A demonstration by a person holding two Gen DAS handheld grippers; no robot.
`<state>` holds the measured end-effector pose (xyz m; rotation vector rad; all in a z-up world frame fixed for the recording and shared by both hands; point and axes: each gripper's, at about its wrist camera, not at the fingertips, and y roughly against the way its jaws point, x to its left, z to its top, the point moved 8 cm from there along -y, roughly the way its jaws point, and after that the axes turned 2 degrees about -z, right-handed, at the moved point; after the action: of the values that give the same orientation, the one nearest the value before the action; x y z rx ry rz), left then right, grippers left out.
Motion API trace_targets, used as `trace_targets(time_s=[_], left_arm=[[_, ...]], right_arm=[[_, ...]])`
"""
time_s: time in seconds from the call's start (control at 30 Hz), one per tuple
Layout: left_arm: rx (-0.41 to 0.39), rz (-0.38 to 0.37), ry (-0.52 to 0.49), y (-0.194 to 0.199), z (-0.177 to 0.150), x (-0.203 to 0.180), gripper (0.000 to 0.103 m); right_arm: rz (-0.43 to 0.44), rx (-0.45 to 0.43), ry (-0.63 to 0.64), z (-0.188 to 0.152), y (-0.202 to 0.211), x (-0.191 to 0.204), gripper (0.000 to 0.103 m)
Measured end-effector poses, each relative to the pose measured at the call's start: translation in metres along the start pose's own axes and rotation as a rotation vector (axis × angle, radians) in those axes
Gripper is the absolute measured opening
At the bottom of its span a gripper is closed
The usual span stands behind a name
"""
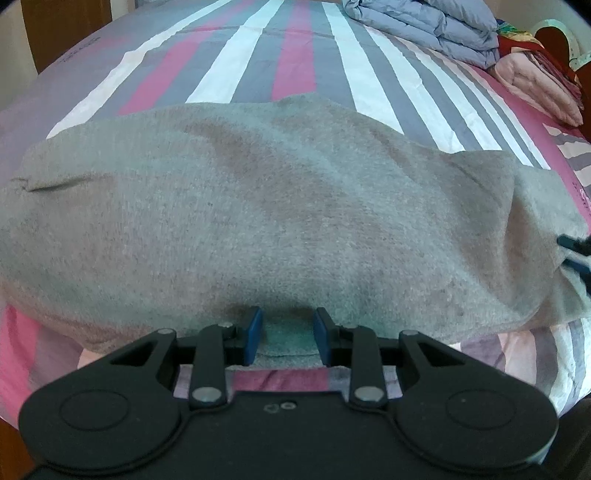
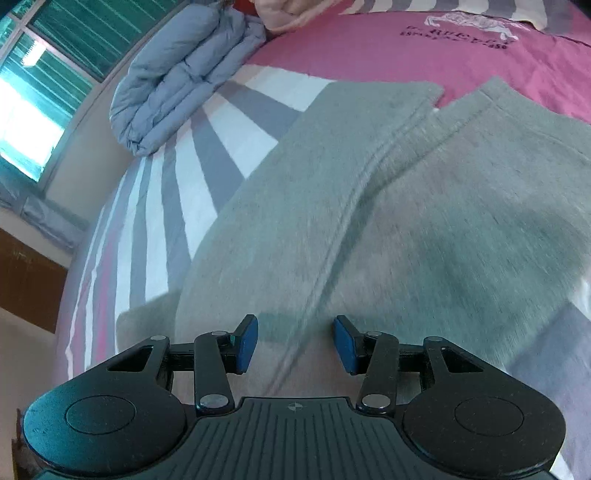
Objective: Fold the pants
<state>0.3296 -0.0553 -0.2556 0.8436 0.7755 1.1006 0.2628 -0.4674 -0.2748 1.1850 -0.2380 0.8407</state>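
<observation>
The grey knit pants [image 1: 258, 206] lie flat across a striped bed. My left gripper [image 1: 287, 334] sits at their near edge. Its blue pads [image 1: 252, 334] stand apart with a strip of the grey hem between them, not pinched. In the right wrist view the pants [image 2: 406, 206] fill the middle, with a seam running away and two leg ends at the far side. My right gripper [image 2: 297, 341] hovers low over the cloth with its blue pads [image 2: 246, 341] wide apart and nothing held. Its fingertips also show at the right edge of the left wrist view [image 1: 574, 251].
The bed sheet [image 1: 288, 62] has pink, grey and white stripes. A folded blue-grey quilt [image 1: 424, 26] lies at the far right, and shows in the right wrist view [image 2: 177, 77]. A pink quilt [image 1: 535, 85] lies beside it. A window [image 2: 40, 74] is at the left.
</observation>
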Motion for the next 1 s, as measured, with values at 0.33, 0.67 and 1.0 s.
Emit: trace_targets(time_s=[0.33, 0.67, 1.0], left_arm=[[0.002, -0.001, -0.015, -0.003, 0.002, -0.001, 0.022], [-0.002, 0.002, -0.016, -0.004, 0.001, -0.001, 0.022], [-0.005, 0.015, -0.019, -0.002, -0.001, -0.002, 0.022]], right_arm=[[0.123, -0.305, 0.272, 0.013, 0.114, 0.066, 0.005], [-0.079, -0.035, 0.167, -0.036, 0.069, -0.025, 0.005], [0.015, -0.065, -0.035, 0.017, 0.087, -0.055, 0.06]])
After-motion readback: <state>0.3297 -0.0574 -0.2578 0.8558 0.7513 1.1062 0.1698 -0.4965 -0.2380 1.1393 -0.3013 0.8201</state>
